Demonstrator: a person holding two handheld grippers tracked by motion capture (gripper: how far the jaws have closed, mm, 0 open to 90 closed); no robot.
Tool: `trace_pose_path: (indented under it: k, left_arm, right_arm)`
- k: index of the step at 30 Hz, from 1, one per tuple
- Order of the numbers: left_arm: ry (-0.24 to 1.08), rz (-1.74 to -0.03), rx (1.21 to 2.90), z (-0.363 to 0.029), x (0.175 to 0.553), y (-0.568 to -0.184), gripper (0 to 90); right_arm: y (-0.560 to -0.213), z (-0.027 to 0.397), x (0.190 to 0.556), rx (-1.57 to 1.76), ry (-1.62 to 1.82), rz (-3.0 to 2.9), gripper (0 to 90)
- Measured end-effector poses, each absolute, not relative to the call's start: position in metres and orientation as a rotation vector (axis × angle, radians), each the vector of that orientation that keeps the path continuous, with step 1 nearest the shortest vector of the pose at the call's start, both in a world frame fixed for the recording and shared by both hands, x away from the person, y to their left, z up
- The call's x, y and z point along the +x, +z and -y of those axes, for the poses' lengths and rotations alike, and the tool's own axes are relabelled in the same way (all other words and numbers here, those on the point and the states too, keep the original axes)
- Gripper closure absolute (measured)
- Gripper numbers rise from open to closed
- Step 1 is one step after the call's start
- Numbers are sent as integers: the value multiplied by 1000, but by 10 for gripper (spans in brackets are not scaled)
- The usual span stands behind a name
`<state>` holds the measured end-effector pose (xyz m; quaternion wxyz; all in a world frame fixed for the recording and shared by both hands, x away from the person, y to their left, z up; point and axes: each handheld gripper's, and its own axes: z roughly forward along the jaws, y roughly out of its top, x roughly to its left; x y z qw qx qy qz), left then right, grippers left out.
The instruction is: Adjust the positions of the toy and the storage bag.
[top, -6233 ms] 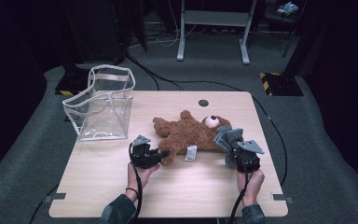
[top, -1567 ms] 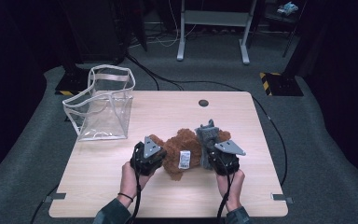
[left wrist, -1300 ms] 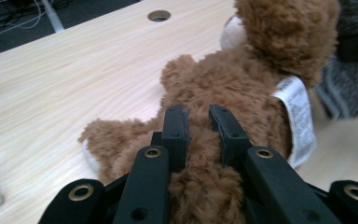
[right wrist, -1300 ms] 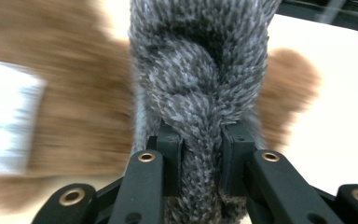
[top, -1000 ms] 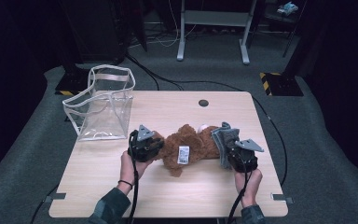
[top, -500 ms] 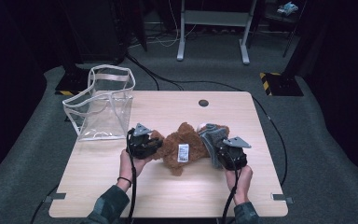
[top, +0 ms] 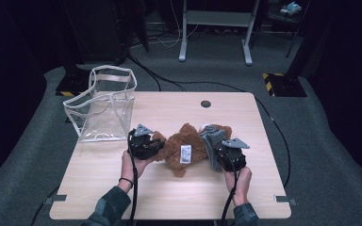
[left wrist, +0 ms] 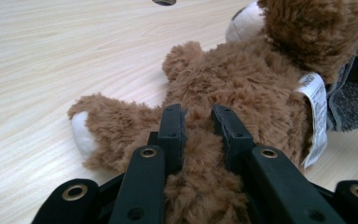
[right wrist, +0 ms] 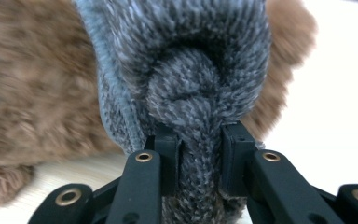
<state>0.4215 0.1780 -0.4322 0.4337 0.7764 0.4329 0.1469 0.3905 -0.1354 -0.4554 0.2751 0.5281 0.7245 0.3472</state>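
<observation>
On the wooden counter (top: 122, 188), a teddy bear (top: 181, 148) lies between the left gripper (top: 156, 146), pinching its leg, and the right gripper (top: 214, 153), clamping a grey knitted garment (right wrist: 186, 79).

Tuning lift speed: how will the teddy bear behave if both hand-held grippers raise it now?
Likely floppy: the teddy bear is soft plush, and the left hand-held gripper pinches only a leg, so the body should sag. Probably light for its size. Slip seems unlikely on fur, but the right hand-held gripper grips the grey knitted scarf, which may stretch or slide off.
</observation>
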Motion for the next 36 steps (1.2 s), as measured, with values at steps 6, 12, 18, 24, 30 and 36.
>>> trace_pose_path:
  k: [6,12,18,24,30,36]
  left_arm:
    - [357,-1087,1928,-180,422,-433,745]
    - [365,-1084,1937,-178,426,-433,743]
    - [360,-1092,1941,-179,428,-434,712]
    - [355,-1089,1929,-189,418,-432,463]
    - [332,-1041,1986,-189,395,-435,354]
    - [341,-1018,2020,-189,384,-440,379]
  right_arm:
    - [-436,107,352,1225,1063,-2011,728]
    - [-449,70,358,1108,1043,-2108,728]
    - [-454,57,359,1110,1115,-2156,725]
    - [-449,58,373,1177,1129,-2120,725]
    - [-451,59,375,1207,1129,-2105,725]
    - [-451,56,375,1189,1114,-2105,725]
